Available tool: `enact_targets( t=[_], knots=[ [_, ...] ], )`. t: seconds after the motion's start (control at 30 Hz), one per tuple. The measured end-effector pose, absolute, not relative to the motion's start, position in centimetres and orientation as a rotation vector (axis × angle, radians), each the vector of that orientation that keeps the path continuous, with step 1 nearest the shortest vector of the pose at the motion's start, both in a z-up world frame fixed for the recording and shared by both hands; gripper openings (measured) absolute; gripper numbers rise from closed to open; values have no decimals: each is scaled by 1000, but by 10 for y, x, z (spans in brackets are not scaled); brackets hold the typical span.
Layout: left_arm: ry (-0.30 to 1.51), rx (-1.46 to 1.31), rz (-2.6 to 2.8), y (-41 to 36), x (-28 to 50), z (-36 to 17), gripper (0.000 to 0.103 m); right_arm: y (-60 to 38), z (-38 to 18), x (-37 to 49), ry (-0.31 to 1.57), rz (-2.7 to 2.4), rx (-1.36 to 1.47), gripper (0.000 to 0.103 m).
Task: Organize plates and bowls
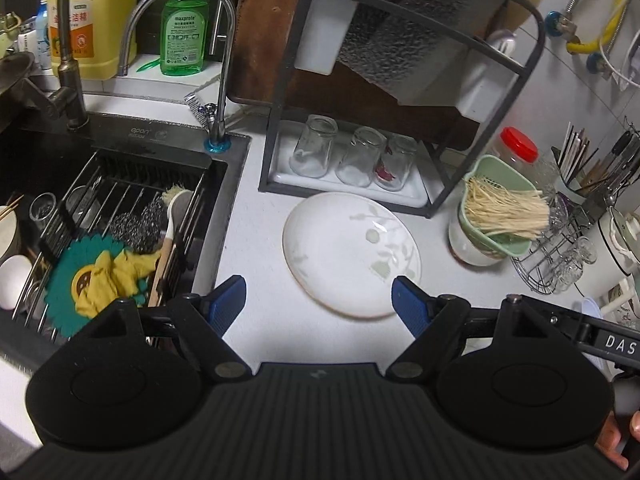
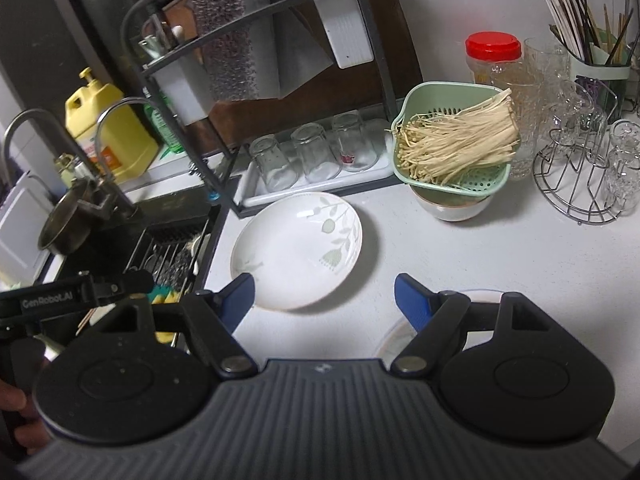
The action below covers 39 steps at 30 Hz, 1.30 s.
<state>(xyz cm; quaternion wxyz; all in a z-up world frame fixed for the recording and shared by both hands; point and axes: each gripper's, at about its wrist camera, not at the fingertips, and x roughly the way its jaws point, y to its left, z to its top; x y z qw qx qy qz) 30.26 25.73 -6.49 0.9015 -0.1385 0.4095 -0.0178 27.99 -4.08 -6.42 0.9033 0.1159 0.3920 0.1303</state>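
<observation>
A white plate (image 1: 352, 252) with a pale green leaf print lies flat on the white counter, in front of the black dish rack (image 1: 532, 60). My left gripper (image 1: 318, 284) hovers over the plate's near edge, open, with nothing between its blue pads. In the right wrist view the same plate (image 2: 298, 248) lies ahead and to the left of my right gripper (image 2: 324, 280), which is also open and empty. A white bowl (image 2: 452, 210) stands under a green colander (image 2: 452, 144) of enoki mushrooms. The rim of another round dish (image 2: 394, 334) shows under the right finger, mostly hidden.
A black sink (image 1: 236, 184) with a wire rack, scrubbers and a yellow cloth lies left of the plate; a white bowl (image 1: 14, 280) sits in it. Upturned glasses (image 1: 356, 156) stand on the rack's tray. A wire glass holder (image 2: 580, 184), jar and chopsticks crowd the right.
</observation>
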Motion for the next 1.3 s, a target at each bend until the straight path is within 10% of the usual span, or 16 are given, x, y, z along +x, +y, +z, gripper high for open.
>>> enact_targets(
  t=[1.3],
  knots=[
    [1095,-216,-236,269,469,-176,82,0,-149,421,1065,73,275,67]
  ],
)
